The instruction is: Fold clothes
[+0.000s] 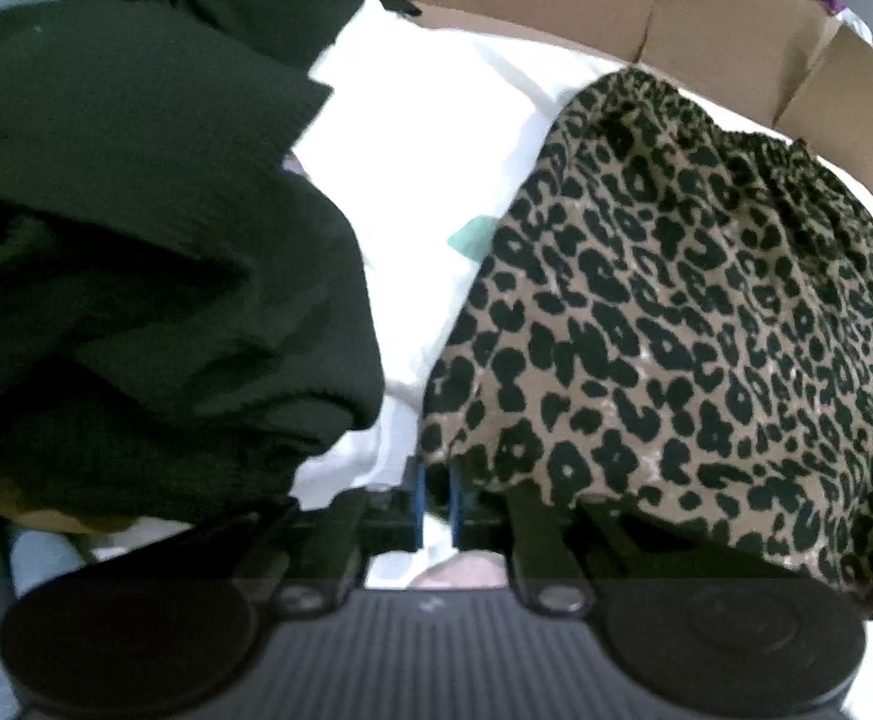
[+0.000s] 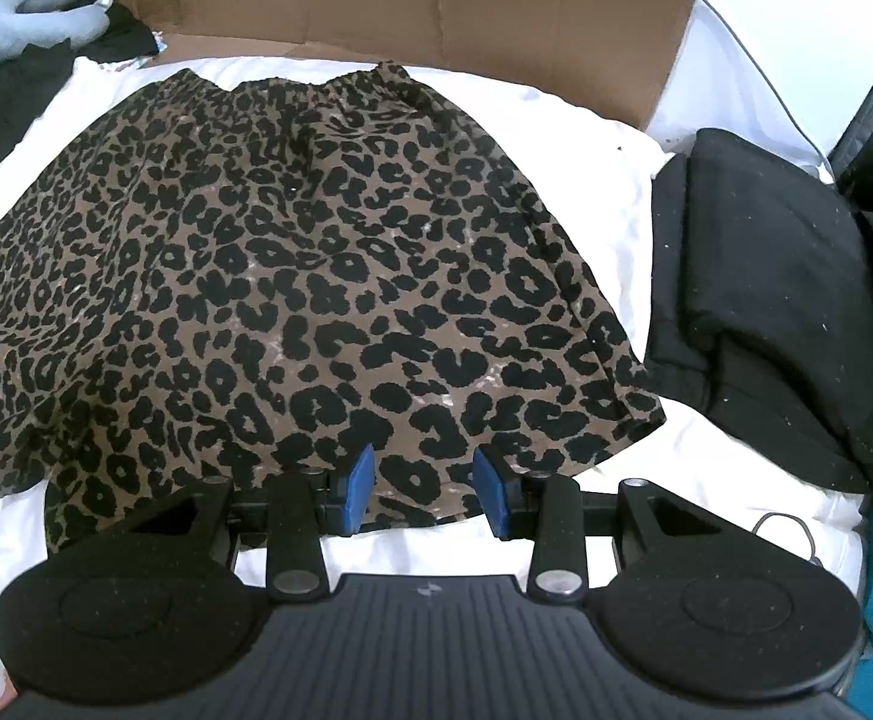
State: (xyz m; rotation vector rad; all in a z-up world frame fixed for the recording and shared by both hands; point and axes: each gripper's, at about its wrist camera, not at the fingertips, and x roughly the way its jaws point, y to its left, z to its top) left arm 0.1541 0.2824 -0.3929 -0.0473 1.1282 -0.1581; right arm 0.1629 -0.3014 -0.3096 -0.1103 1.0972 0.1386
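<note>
The left gripper pinches the skirt's near hem corner on the bed, while the right gripper hovers spread over the hem, ready for folding.

Leopard-print skirt spread flat on white bedding, gathered elastic waistband at the far edge.

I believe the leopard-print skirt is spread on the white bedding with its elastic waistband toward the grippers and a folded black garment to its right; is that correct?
Not quite: in the right wrist view the leopard-print skirt has its elastic waistband at the far edge by the cardboard; the hem lies toward the grippers. It does lie on the white bedding, folded black garment to its right.
</note>
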